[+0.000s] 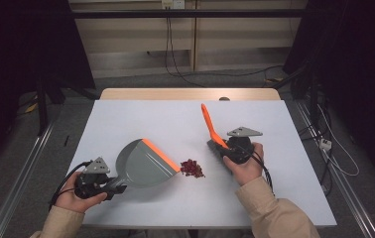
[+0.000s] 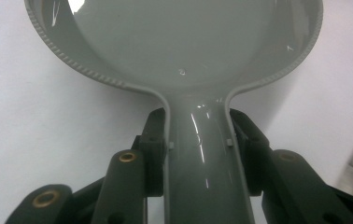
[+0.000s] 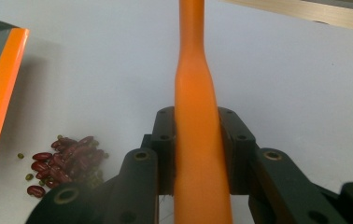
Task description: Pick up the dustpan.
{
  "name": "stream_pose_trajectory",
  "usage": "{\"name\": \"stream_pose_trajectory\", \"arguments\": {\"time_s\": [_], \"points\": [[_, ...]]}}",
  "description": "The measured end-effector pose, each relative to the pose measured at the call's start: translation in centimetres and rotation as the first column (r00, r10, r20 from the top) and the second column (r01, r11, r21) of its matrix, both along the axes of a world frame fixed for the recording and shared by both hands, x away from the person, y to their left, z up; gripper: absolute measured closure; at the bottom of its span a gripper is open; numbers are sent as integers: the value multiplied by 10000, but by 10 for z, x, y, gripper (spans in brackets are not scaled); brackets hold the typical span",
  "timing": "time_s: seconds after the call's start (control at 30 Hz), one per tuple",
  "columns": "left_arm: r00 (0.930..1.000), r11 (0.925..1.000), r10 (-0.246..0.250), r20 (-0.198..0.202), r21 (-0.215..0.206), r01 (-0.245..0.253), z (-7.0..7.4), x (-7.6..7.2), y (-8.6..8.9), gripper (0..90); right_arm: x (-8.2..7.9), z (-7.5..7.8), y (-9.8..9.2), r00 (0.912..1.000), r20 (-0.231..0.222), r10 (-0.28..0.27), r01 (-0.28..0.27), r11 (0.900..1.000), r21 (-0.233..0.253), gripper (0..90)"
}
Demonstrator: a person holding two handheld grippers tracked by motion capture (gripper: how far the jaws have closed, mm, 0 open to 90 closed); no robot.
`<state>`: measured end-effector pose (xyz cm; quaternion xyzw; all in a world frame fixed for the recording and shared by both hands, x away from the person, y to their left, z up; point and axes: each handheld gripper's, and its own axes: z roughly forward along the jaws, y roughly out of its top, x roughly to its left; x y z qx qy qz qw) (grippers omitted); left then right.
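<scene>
The small heap of dark red beans [image 1: 192, 168] sits near the middle of the white counter [image 1: 141, 119], a few tiny green ones scattered at its edge in the right gripper view, and the orange-lipped mouth of the grey plastic dustpan [image 1: 143, 163] lies just to the heap's left, close but not quite touching. The dustpan's grey handle runs back into the left tool [image 1: 107, 186], whose black jaws are clamped on either side of that handle, clear in the left gripper view, with the person's left hand [image 1: 79, 196] wrapped around the tool at the counter's near-left edge. Over on the other side of the beans, the right tool [image 1: 223, 147] grips the long orange plastic brush handle [image 1: 208, 124], jaws pressed tight against both flanks of it; the handle slants up and away toward the far side. The right hand [image 1: 245, 166] holds that tool, beige sleeve [image 1: 270, 208] trailing off the near edge.
</scene>
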<state>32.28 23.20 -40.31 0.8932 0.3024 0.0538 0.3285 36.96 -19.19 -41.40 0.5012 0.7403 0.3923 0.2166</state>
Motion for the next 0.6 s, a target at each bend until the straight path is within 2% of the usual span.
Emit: {"name": "stream_pose_trajectory", "arguments": {"time_s": [0.1, 0.3, 0.47, 0.6], "points": [[9992, 9991, -394, -76, 161, 395, -1, -4, -5, 629, 0, 0, 3, 10000, 96, -2, 3, 10000, -57, 713], [9932, 9937, -1097, -395, 179, 1105, -5, -8, -13, 629, 3, -1, 8, 9999, 120, 72, -71, 9999, -83, 713], [9890, 9903, -1368, -557, 161, 1379, -7, -10, -14, 629, 3, -1, 11, 9999, 127, 84, -82, 9998, -167, 713], [9890, 9909, -1322, -666, 162, 1336, -7, -12, -10, 629, 3, -2, 13, 9999, 126, 100, -97, 9998, -170, 713]]}}
